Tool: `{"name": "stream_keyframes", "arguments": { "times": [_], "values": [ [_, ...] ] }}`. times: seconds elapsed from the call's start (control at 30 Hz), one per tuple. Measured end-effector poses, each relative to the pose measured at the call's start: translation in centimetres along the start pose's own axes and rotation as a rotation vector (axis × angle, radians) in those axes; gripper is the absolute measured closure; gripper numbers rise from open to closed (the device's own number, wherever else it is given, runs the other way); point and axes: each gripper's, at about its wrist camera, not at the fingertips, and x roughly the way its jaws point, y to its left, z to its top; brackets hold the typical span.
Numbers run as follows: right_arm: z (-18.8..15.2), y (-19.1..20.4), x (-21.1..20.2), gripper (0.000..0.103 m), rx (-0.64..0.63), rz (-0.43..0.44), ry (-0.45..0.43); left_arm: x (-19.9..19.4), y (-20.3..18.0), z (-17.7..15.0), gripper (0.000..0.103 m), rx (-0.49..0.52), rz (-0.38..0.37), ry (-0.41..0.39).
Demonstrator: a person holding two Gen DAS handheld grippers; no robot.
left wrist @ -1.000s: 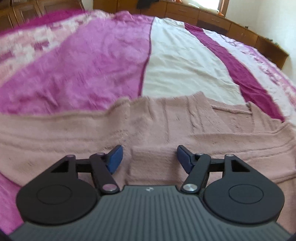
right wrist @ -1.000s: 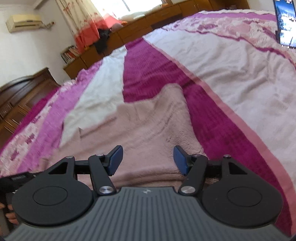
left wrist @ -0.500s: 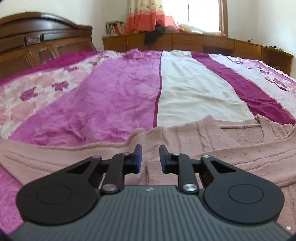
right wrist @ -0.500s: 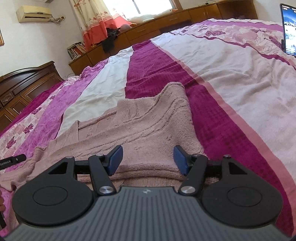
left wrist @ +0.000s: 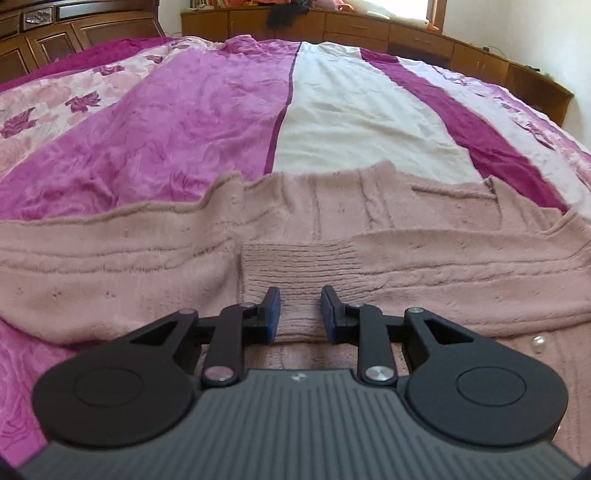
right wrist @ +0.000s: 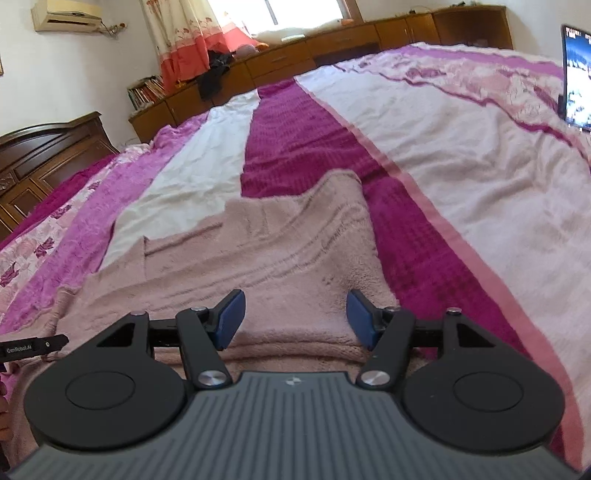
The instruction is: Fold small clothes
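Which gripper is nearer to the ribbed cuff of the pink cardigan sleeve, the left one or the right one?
Left. The left gripper has its fingers on either side of the ribbed cuff. The right gripper is over the cardigan's plain edge, with no cuff in its view.

I see a fuzzy pink cable-knit cardigan (left wrist: 369,229) spread flat across the bed; a sleeve folded over its body, ribbed cuff uppermost; seemingly pearl buttons near one edge

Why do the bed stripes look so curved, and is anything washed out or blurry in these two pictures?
Left wrist view: the fisheye lens bows the bedspread stripes, and the window is blown out white. Right wrist view: the same bowing, glare at the window, and the pink sweater looks slightly soft.
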Motion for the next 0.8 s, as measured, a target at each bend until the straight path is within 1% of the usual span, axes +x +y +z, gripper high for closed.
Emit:
{"name": "stream_keyframes", "arguments": {
  "times": [0.13, 0.27, 0.37, 0.57, 0.8],
  "values": [
    [-0.5, 0.3, 0.4, 0.035, -0.037, -0.014, -0.014, -0.1, 0.1, 0.0, 0.076, -0.004, 0.007, -0.001],
    [-0.2, 0.4, 0.1, 0.034, -0.012, -0.008, -0.014, -0.8, 0.1, 0.3, 0.075, -0.011, 0.017, 0.002],
    [0.2, 0.7, -0.7, 0.034, 0.008, 0.005, -0.015, -1.8, -0.1, 0.5, 0.073, -0.008, 0.023, 0.005],
    [0.6, 2.3, -3.1, 0.034, -0.006, 0.038, -0.025, -4.4, 0.1, 0.8, 0.072, 0.011, 0.038, 0.001],
    [0.6, 4.4, -5.7, 0.034, -0.014, 0.092, -0.027, -7.0, 1.6, 0.8, 0.071, -0.011, 0.066, 0.001]
  ]
}}
